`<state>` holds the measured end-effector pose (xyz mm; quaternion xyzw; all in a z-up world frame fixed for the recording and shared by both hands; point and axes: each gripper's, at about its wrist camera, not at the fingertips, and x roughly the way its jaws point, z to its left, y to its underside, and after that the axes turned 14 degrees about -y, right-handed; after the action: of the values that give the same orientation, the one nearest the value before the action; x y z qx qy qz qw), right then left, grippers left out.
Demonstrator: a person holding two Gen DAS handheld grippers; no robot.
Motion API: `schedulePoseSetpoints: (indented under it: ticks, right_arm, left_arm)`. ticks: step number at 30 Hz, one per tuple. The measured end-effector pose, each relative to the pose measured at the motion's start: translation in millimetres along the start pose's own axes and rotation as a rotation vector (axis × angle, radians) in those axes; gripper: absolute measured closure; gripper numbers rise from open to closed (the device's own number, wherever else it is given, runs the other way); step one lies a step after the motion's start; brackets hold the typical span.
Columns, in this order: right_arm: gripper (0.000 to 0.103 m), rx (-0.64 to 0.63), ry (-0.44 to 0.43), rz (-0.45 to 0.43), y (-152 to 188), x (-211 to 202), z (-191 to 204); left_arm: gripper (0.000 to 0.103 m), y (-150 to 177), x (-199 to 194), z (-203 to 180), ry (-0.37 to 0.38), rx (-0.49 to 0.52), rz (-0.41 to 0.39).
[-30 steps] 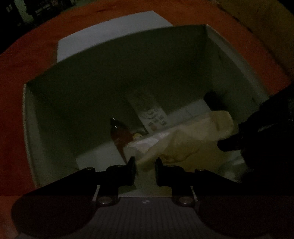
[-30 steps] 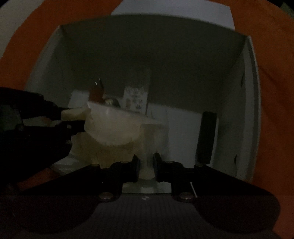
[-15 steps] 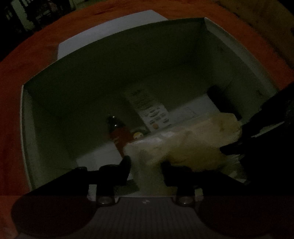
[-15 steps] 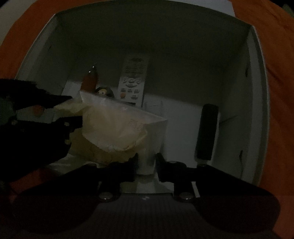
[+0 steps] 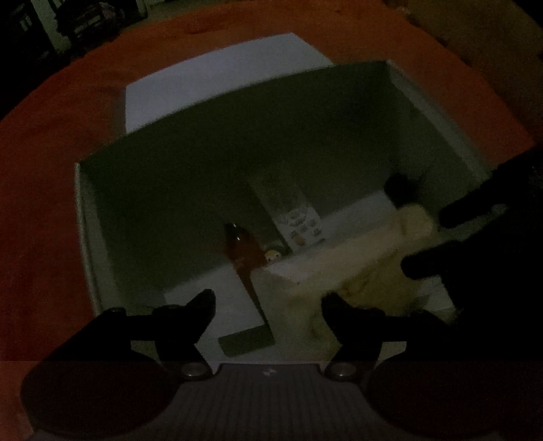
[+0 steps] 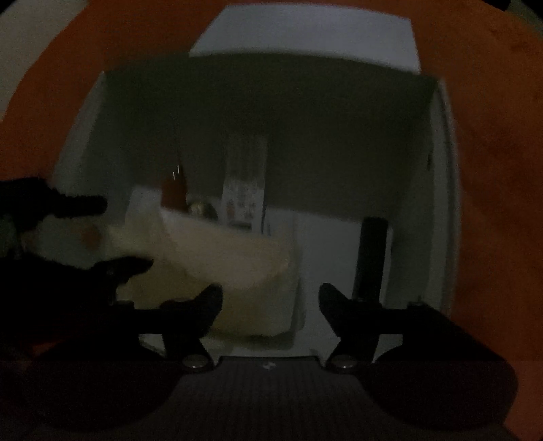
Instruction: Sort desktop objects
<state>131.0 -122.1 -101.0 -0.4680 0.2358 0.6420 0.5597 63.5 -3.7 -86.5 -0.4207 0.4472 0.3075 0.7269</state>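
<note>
A pale yellow plastic bag [image 5: 370, 261] [image 6: 234, 268] lies inside an open white box [image 5: 441, 112] [image 6: 444, 169], apart from both sets of pads. My left gripper [image 5: 268, 298] hangs over the box with its jaws opening and nothing pressed between them. My right gripper [image 6: 269, 296] is likewise opening above the bag's right edge. In the left wrist view the other gripper [image 5: 451, 237] shows dark at the right. Also in the box are a brown bottle [image 5: 242, 247] [image 6: 174, 190], a white remote [image 5: 302, 224] [image 6: 246, 190] and a black bar [image 6: 371, 257].
The box stands on an orange tabletop [image 5: 51, 203] [image 6: 492, 152], with its white lid flap [image 5: 217, 78] [image 6: 305, 37] folded out behind it. A small round yellowish item [image 5: 273, 255] lies beside the bottle. Dark room clutter [image 5: 51, 23] shows beyond the table's far left.
Both grippers went from shut on the yellow bag to wide apart and rose a little. The bag dropped free and settled in the box.
</note>
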Motion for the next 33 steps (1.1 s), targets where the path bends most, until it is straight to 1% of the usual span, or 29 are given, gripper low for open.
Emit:
schedulePoseSetpoints:
  ticks: [4,5,7,8,9,14,16,18,20,23,27,29,33]
  right_arm:
    - [0.033,0.020,-0.027,-0.039,-11,-22,-2]
    - [0.032,0.018,-0.031,-0.049,-14,-28,-2]
    - [0.030,0.015,-0.041,-0.073,-22,-40,-4]
    - [0.029,0.014,-0.046,-0.084,-27,-46,-6]
    - [0.027,0.014,-0.049,-0.094,-33,-52,-8]
    - [0.025,0.015,-0.062,-0.139,-61,-80,-19]
    - [0.019,-0.002,-0.084,-0.167,-75,-93,-23]
    - [0.016,-0.012,-0.099,-0.199,-89,-104,-30]
    - [0.016,-0.008,-0.099,-0.237,-103,-114,-39]
    - [0.012,0.016,-0.074,-0.295,-125,-127,-57]
    - [0.010,0.050,-0.030,-0.343,-154,-128,-86]
    - [0.010,0.064,-0.014,-0.348,-167,-124,-100]
    - [0.010,0.077,0.017,-0.339,-192,-106,-126]
  left_arm:
    - [0.029,-15,-17,19,0.031,-0.043,-0.017]
    - [0.024,-23,-20,25,0.048,-0.054,-0.026]
    - [0.023,-39,-26,37,0.087,-0.077,-0.046]
    - [0.023,-47,-28,43,0.094,-0.088,-0.058]
    - [0.023,-55,-30,49,0.097,-0.100,-0.071]
    - [0.022,-90,-36,83,0.101,-0.206,-0.103]
    - [0.021,-101,-35,94,0.091,-0.241,-0.112]
    - [0.020,-109,-33,102,0.086,-0.268,-0.122]
    - [0.020,-119,-28,111,0.074,-0.288,-0.126]
    - [0.020,-132,-16,124,0.048,-0.303,-0.139]
    - [0.020,-149,11,138,0.019,-0.314,-0.126]
    - [0.020,-154,23,144,0.003,-0.314,-0.115]
    - [0.020,-170,52,156,-0.001,-0.309,-0.098]
